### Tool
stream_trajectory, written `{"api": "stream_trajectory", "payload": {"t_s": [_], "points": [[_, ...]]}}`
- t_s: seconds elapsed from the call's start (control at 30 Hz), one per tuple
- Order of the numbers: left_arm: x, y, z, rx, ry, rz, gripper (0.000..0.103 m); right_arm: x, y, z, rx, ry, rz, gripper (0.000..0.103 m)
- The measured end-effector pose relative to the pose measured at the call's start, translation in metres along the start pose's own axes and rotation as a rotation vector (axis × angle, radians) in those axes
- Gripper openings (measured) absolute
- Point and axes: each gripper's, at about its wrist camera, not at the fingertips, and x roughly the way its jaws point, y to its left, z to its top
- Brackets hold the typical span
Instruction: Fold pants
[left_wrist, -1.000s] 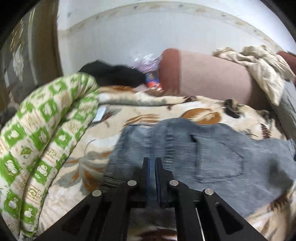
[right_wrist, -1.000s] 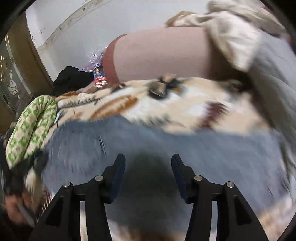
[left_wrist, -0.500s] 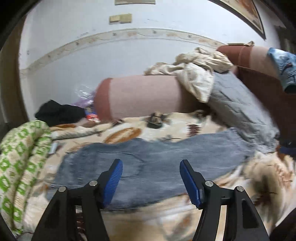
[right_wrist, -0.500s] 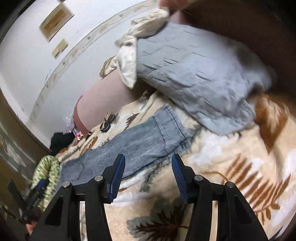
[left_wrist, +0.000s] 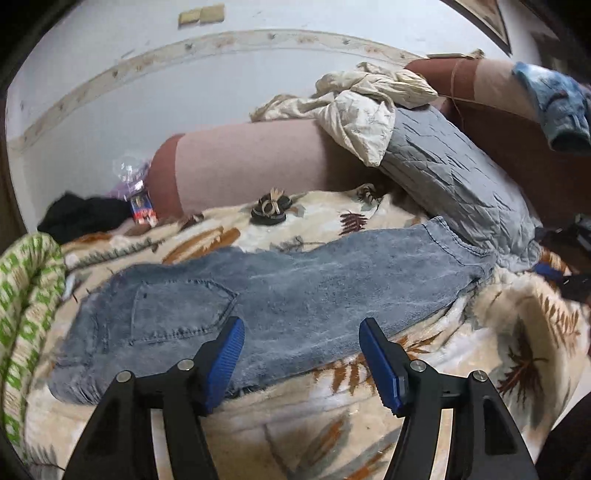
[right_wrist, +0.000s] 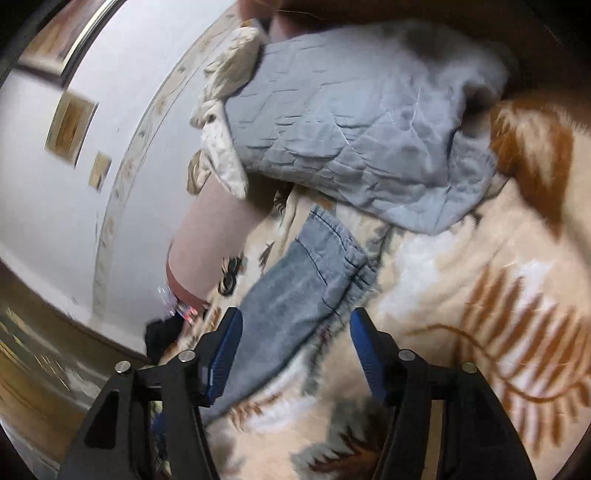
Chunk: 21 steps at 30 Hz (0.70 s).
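The jeans (left_wrist: 280, 295) lie folded lengthwise, seemingly one leg over the other. Left gripper (left_wrist: 301, 354) is spread and empty; right gripper (right_wrist: 295, 350) is opening, unpinched, over the hem (right_wrist: 332, 240), which it must grasp next.

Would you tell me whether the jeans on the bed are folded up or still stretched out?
Stretched out lengthwise: the jeans run across the blanket from back pocket to cuff, with no crosswise fold.
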Motion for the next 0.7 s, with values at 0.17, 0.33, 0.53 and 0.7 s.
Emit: {"api": "stream_trajectory", "payload": {"t_s": [0.17, 0.33, 0.53, 0.7], "points": [[0.016, -0.006, 0.006, 0.005, 0.068, 0.003, 0.068, 0.039, -0.011, 0.006, 0.119, 0.033, 0.033, 0.064], [0.031, -0.021, 0.039, 0.054, 0.076, -0.003, 0.068, 0.068, -0.022, 0.014, 0.234, 0.047, 0.049, 0.064], [0.067, -0.054, 0.083, 0.161, 0.088, -0.033, 0.068, 0.081, -0.03, 0.016, 0.253, 0.089, 0.022, 0.064], [0.097, -0.078, 0.1, 0.188, 0.132, -0.071, 0.068, 0.088, -0.043, 0.018, 0.272, 0.144, -0.006, 0.064]]}}
